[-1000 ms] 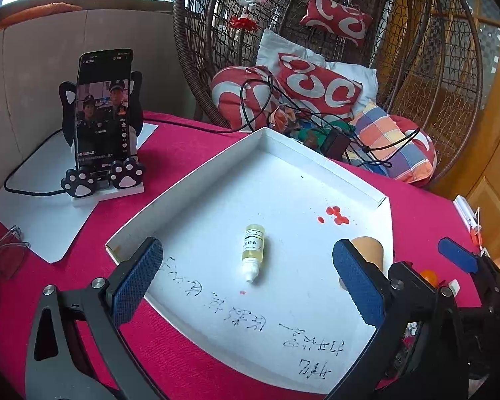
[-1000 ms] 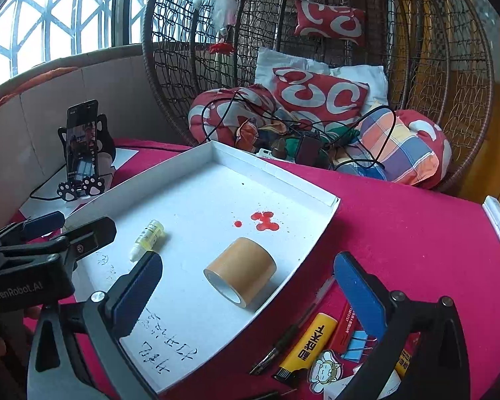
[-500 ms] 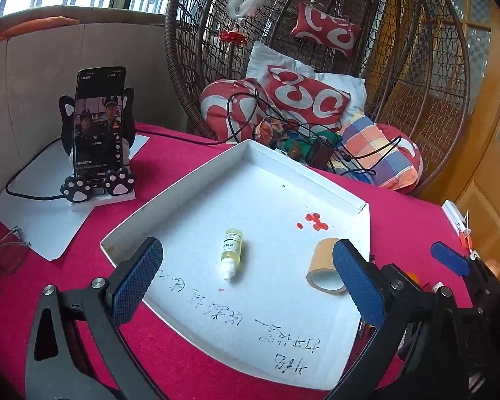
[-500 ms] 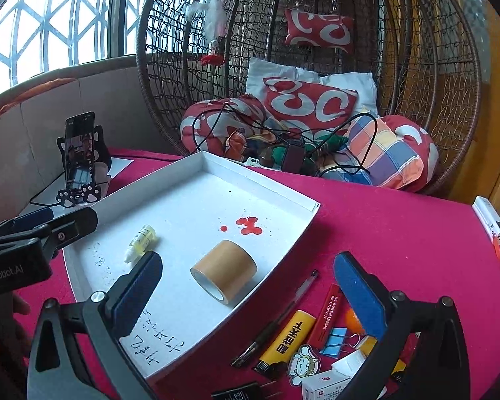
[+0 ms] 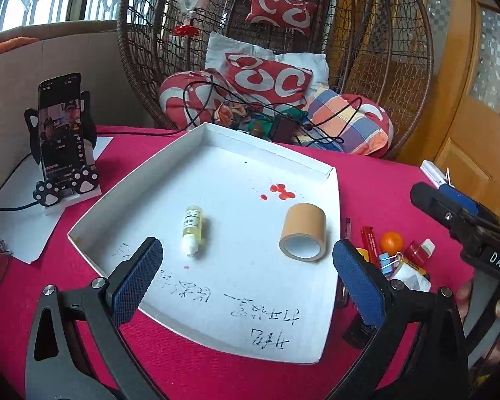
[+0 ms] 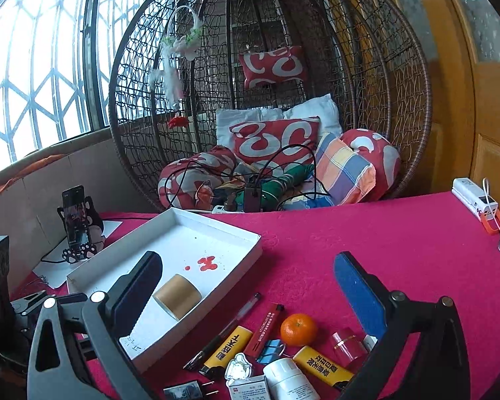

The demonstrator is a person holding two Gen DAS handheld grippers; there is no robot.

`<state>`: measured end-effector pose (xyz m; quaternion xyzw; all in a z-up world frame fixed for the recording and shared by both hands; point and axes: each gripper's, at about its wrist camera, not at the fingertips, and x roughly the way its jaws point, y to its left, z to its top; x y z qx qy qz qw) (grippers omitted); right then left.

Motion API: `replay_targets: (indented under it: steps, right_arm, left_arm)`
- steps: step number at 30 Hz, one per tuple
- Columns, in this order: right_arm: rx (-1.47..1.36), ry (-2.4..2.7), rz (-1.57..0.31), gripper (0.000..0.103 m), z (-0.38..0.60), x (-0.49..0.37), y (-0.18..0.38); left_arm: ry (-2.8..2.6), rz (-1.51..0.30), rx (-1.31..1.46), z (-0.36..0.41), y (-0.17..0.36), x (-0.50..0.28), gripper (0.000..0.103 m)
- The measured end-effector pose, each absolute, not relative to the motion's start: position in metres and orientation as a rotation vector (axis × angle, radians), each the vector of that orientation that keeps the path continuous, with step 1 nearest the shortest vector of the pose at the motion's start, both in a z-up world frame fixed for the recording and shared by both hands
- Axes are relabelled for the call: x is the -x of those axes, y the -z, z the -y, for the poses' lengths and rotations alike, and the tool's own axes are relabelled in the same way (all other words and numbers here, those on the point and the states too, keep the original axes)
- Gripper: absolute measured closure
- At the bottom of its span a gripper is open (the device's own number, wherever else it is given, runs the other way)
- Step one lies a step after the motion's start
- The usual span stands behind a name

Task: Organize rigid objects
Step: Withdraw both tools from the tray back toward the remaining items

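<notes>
Left wrist camera looks from close above the near edge of the white tray [image 5: 330, 230], facing the wicker chair [image 5: 366, 43] behind it. Right wrist camera sits lower, off the tray's [image 6: 246, 260] right side, facing the same chair [image 6: 366, 76]. Both views share the tray, the tape roll [image 5: 302, 236] [image 6: 177, 296] inside it and the chair.

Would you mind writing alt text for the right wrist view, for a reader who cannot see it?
An open right hand-held gripper hovers over small items on a red tablecloth: an orange, two yellow lighters, a pen, a blue binder clip and a white bottle. To the left, a white tray holds a roll of brown tape.
</notes>
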<state>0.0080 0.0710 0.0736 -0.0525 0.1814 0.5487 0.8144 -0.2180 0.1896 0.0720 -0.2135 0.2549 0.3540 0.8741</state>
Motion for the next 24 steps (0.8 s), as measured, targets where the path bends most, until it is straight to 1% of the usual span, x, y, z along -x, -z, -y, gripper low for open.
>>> replay_targets:
  steps: [5, 9, 11, 13, 14, 15, 16, 17, 18, 19, 20, 22, 24]
  right_arm:
    - [0.106, -1.107, -0.418, 0.000, -0.028, -0.040, -0.063]
    - [0.120, -1.109, -0.473, 0.000, -0.005, -0.051, -0.044]
    - [0.124, -1.103, -0.510, 0.000, 0.001, -0.052, -0.033]
    - [0.138, -1.125, -0.541, 0.000, 0.003, -0.052, -0.024]
    - [0.157, -1.146, -0.553, 0.001, 0.002, -0.051, -0.020]
    - [0.179, -1.168, -0.560, 0.005, 0.001, -0.048, -0.016]
    - [0.203, -1.191, -0.568, 0.013, -0.002, -0.045, -0.013]
    - [0.226, -1.218, -0.579, 0.019, -0.005, -0.042, -0.011]
    - [0.245, -1.243, -0.590, 0.031, -0.009, -0.039, -0.009]
    - [0.262, -1.267, -0.598, 0.038, -0.013, -0.037, -0.006]
    - [0.278, -1.284, -0.602, 0.039, -0.018, -0.034, -0.005]
    - [0.314, -1.304, -0.600, 0.045, -0.027, -0.029, -0.001]
    - [0.360, -1.306, -0.609, 0.050, -0.038, -0.027, 0.003]
  left_arm:
    - [-0.467, -0.673, 0.338, -0.142, -0.058, 0.169, 0.000]
    - [-0.378, -0.762, 0.210, -0.101, -0.043, 0.137, 0.001]
    - [-0.344, -0.797, 0.177, -0.090, -0.034, 0.127, 0.008]
    - [-0.322, -0.828, 0.180, -0.085, -0.026, 0.120, 0.019]
    - [-0.318, -0.841, 0.186, -0.085, -0.022, 0.118, 0.020]
    - [-0.320, -0.851, 0.192, -0.086, -0.019, 0.116, 0.020]
    - [-0.322, -0.859, 0.200, -0.086, -0.016, 0.116, 0.020]
    - [-0.324, -0.866, 0.209, -0.088, -0.014, 0.116, 0.020]
    - [-0.323, -0.868, 0.219, -0.090, -0.013, 0.116, 0.020]
    - [-0.322, -0.869, 0.227, -0.092, -0.013, 0.116, 0.020]
    - [-0.320, -0.871, 0.235, -0.093, -0.012, 0.117, 0.020]
    - [-0.313, -0.875, 0.247, -0.095, -0.011, 0.117, 0.032]
    - [-0.325, -0.882, 0.225, -0.095, -0.010, 0.117, 0.037]
